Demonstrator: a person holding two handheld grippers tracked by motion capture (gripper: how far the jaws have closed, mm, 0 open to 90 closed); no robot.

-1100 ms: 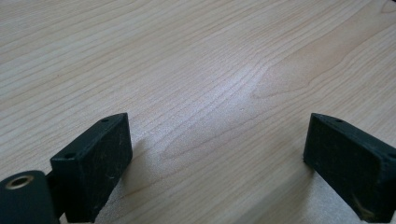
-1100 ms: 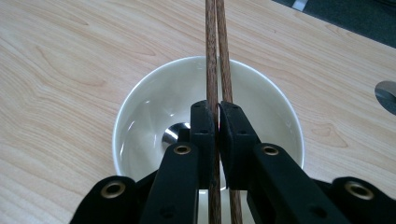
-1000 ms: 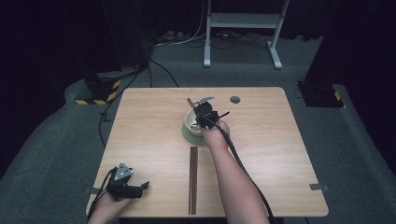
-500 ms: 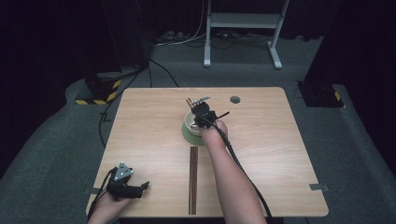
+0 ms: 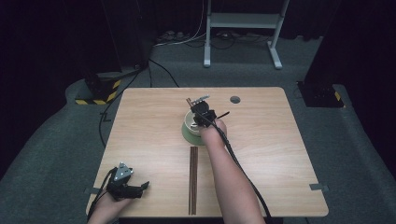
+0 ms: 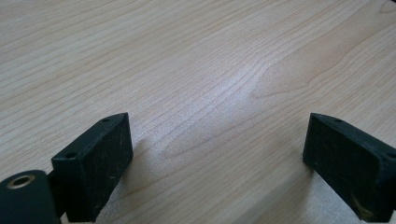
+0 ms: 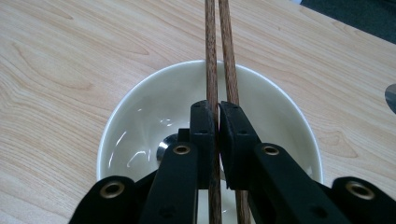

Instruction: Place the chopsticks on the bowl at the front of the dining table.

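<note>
- The right gripper (image 5: pixel 201 113) hangs over the white bowl (image 5: pixel 191 122), a little behind the middle of the wooden table (image 5: pixel 280 154), toward its far edge.
- In the right gripper view its jaws are pinched narrow on a pair of brown wooden chopsticks (image 7: pixel 216 51); one stick runs between the pads (image 7: pixel 201 135), the other lies just beside it under the second pad. The jaws have just eased open by a trace, and the stick is between them.
- Those chopsticks reach past the bowl's far rim; from the high view their tips (image 5: pixel 188 101) point toward the far edge of the table.
- The bowl (image 7: pixel 140 116) is glossy and sits on a pale green saucer (image 5: pixel 187 137).
- A second pair of dark chopsticks (image 5: pixel 193 179) lies flat on the table, running from just in front of the saucer straight to the near edge.
- A round hole (image 5: pixel 235 99) marks the tabletop near the far edge, to the right of the bowl.
- The left gripper (image 5: pixel 125 185) rests at the near left corner of the table, well apart from the bowl.
- In the left gripper view its jaws stand wide apart over bare wood (image 6: pixel 224 93), gripping nothing.
</note>
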